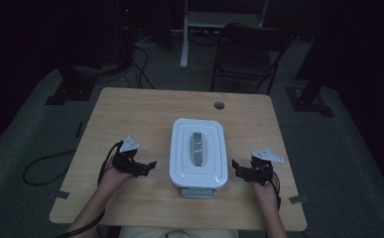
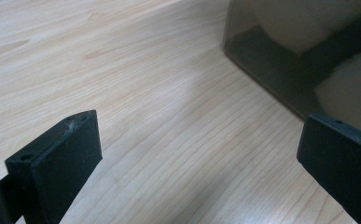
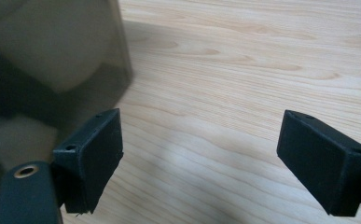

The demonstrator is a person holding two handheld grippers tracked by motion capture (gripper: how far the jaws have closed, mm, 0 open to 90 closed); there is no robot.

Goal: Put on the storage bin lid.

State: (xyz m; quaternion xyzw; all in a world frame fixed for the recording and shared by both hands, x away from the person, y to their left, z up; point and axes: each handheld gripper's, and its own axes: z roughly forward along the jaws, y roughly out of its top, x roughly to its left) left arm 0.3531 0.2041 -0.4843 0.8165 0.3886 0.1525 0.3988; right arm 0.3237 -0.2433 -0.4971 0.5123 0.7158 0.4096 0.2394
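While the left gripper (image 1: 149, 165) is held with jaws apart just left of it, the lidded white box (image 1: 198, 151) is seen mid-table (image 1: 130, 114), long axis running away from the person, pale contents blurred behind smoky walls, the right gripper (image 1: 238, 168) likewise spread alongside.

Looked like a dim lab or test room w/ a recording setup, not a home. Light wood bench (image 1: 130, 119) w/ a cable hole (image 1: 219, 105) stood alone on grey carpet (image 1: 26, 144). Black stand bases (image 1: 68, 91) flanked it left & right, cables (image 1: 43, 166) trailed across the floor. Behind it: empty black folding chair (image 1: 246, 54) and white frame legs (image 1: 184, 34). Surroundings were dark.
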